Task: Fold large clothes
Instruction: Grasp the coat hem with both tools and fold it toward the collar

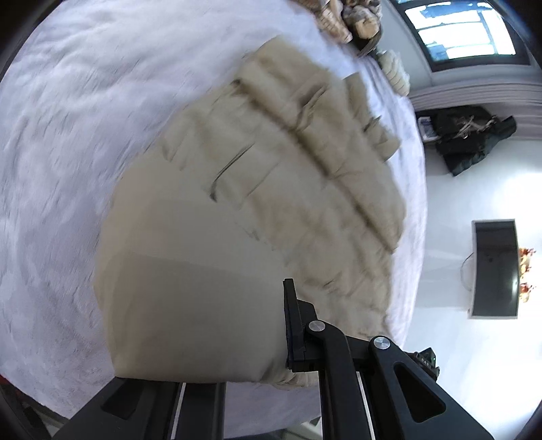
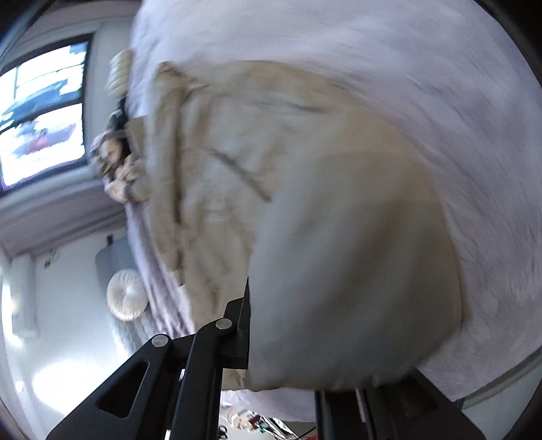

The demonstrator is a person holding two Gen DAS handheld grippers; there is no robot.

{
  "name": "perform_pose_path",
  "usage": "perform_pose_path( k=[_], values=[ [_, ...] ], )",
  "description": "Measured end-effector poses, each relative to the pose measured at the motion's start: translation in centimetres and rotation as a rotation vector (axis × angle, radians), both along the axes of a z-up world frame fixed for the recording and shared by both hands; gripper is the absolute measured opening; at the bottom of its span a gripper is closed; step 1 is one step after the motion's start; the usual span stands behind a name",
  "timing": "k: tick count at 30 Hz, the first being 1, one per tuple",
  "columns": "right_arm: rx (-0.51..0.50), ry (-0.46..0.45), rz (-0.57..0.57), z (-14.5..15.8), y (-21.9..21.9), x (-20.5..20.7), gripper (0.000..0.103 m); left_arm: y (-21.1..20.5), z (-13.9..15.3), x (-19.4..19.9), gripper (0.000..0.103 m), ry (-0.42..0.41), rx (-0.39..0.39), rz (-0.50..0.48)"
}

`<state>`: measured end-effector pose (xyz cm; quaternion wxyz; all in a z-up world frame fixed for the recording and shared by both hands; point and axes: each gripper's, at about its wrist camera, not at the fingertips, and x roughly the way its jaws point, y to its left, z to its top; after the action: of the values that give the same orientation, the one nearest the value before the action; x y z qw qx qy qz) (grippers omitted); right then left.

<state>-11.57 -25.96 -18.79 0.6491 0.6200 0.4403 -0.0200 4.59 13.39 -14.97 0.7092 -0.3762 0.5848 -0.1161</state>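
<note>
A large beige quilted jacket (image 1: pixel 281 162) lies on a bed covered with a pale lilac blanket (image 1: pixel 67 135). My left gripper (image 1: pixel 237 331) is shut on a beige fold of the jacket, which bulges over the jaws and hides the left finger; only the right finger (image 1: pixel 293 325) shows. In the right wrist view the same jacket (image 2: pixel 237 152) stretches away over the blanket (image 2: pixel 457 118). My right gripper (image 2: pixel 298 325) is shut on another fold of it; the fabric covers the right finger and the left finger (image 2: pixel 244 325) shows. Both views are motion-blurred.
A pile of brown and cream clothes (image 1: pixel 352 17) sits at the bed's far end, also in the right wrist view (image 2: pixel 115 159). A dark garment (image 1: pixel 471 135) and a black screen (image 1: pixel 496 267) are beside the bed. A round white cushion (image 2: pixel 127 294) lies by the bed.
</note>
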Motion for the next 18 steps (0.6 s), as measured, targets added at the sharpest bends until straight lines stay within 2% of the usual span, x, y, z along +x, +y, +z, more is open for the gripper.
perform_pose_path(
  k=[6,10,15,18],
  values=[
    [-0.070,-0.118,0.119,5.6,-1.5,5.9,0.011,-0.1,5.3,4.6,0.013,-0.121,0.018,0.054],
    [-0.138,-0.184,0.181,8.9,-2.7,10.7,0.011,-0.4,7.5,8.8,0.012,-0.195,0.022,0.067],
    [-0.212,-0.234,0.205,10.8,-3.6,16.4,0.011,-1.0,7.6,15.0,0.013,-0.230,0.050,0.023],
    [-0.276,-0.226,0.207,11.0,-3.5,20.6,0.011,-1.4,6.1,19.0,0.013,-0.218,0.074,-0.005]
  ],
)
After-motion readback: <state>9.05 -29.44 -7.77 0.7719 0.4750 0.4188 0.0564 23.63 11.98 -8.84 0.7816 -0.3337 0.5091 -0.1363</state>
